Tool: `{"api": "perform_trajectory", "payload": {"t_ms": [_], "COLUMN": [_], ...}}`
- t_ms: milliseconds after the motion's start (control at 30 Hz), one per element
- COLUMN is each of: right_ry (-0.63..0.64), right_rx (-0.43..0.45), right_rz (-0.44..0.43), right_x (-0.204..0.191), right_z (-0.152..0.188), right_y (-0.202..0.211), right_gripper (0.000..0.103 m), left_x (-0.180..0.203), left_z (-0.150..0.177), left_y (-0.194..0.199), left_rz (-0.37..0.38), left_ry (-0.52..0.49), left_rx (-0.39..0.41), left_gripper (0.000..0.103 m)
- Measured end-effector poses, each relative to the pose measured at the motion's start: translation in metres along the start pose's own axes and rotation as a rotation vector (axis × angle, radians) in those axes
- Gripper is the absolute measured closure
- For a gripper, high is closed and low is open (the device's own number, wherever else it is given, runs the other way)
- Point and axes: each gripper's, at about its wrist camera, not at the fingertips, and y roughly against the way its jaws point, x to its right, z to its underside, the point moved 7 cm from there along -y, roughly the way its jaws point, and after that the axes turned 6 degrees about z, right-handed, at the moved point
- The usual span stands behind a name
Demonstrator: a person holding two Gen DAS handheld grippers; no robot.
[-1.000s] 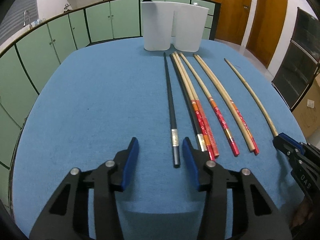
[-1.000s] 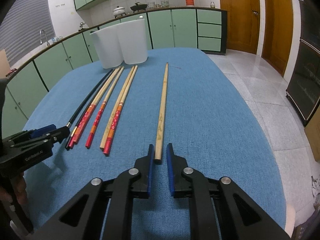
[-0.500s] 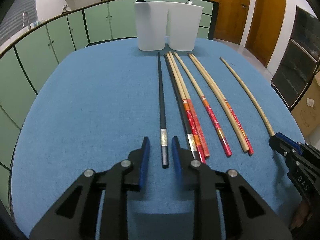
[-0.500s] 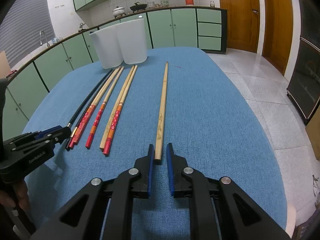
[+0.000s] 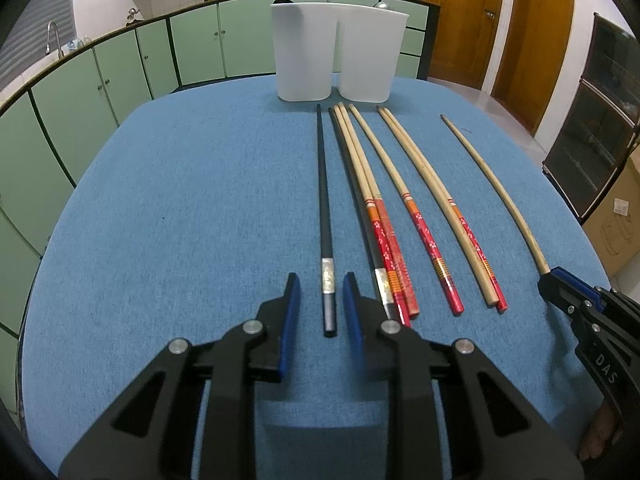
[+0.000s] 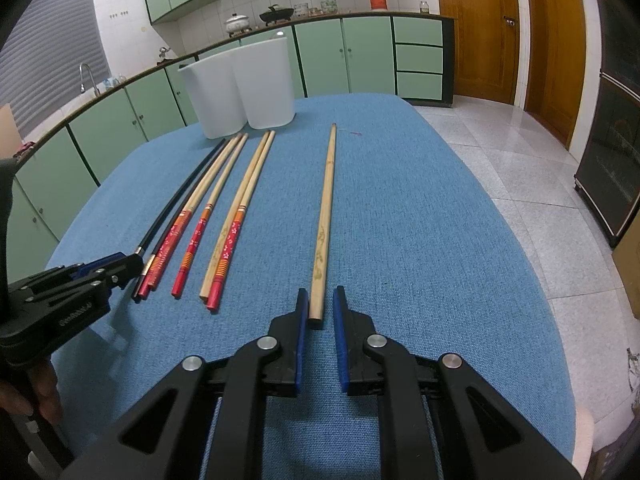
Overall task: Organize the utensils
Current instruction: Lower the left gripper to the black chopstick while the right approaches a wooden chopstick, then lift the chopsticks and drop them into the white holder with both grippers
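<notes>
Left gripper (image 5: 320,300) is straddling the black chopstick (image 5: 322,196), right gripper (image 6: 320,308) the bamboo one (image 6: 325,208); both jaws released. Closing off-centre risks rolling either stick away.

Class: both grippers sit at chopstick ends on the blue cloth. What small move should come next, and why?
Probably close both. The left gripper straddles the black chopstick with gaps on both sides; the right gripper brackets the plain wooden chopstick, also unclamped. Both still lie flat.
</notes>
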Motion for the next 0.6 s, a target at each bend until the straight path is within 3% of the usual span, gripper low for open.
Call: {"api": "perform_trajectory", "payload": {"t_ms": [367,400,467,600], "right_ry": [-0.003,-0.008,-0.023,-0.033], "right_rx": [0.0,0.0,-0.001,-0.007], "right_rz": [-0.002,-0.001,-0.003,-0.026], "right_x": [0.0009,0.0013,0.0025,0.0032], "right_z": [-0.0001,0.0,0.0001,-0.0029], "right_y": [0.0,0.0,-0.0001,0.0016], "right_gripper": [0.091,0.093,0.096,0.096], "left_x": [0.0018,0.0019,0.004,0.0013], "left_z": [0.0001,0.0,-0.0003,-0.0018], "left_y": [-0.0007,-0.0007,-0.0008,0.0022], "left_rz": [-0.006,-0.003,0.014,0.041], "left_ry": [0.015,0.016,0.014,0.043], "left_rx": [0.001,0.001,0.002,0.0], "left_gripper": [0.082,0.083,0.097,0.097]}}
